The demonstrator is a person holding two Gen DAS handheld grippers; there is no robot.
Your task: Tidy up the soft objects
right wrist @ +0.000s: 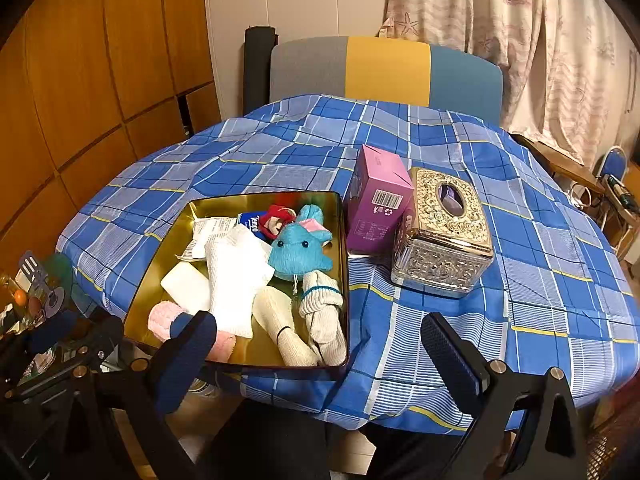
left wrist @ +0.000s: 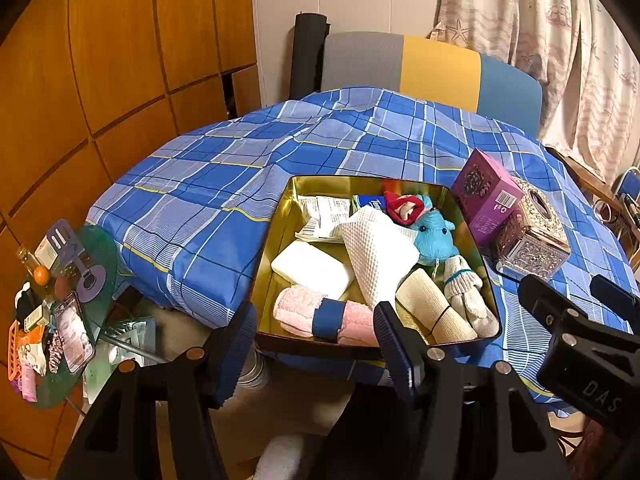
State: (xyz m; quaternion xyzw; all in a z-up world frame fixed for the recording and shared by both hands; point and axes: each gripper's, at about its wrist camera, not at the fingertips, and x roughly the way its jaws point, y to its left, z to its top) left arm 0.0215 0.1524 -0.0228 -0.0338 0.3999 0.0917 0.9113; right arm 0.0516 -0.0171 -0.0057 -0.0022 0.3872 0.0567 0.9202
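Gold metal tin, lower left of frame, holds blue plush toy, white waffle cloth, pink rolled towel. My left gripper and right gripper: wide open, empty. Fits sorting done or pending; I judge no move.

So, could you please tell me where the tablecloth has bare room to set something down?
Bare cloth lies beyond the gold tin, toward the chair, and right of the silver tissue box. The tin itself is crowded; the purple box touches the tissue box.

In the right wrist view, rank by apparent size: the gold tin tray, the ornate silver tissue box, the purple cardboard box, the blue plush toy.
1. Gold tin tray
2. Ornate silver tissue box
3. Purple cardboard box, close to the tissue box; unsure
4. Blue plush toy
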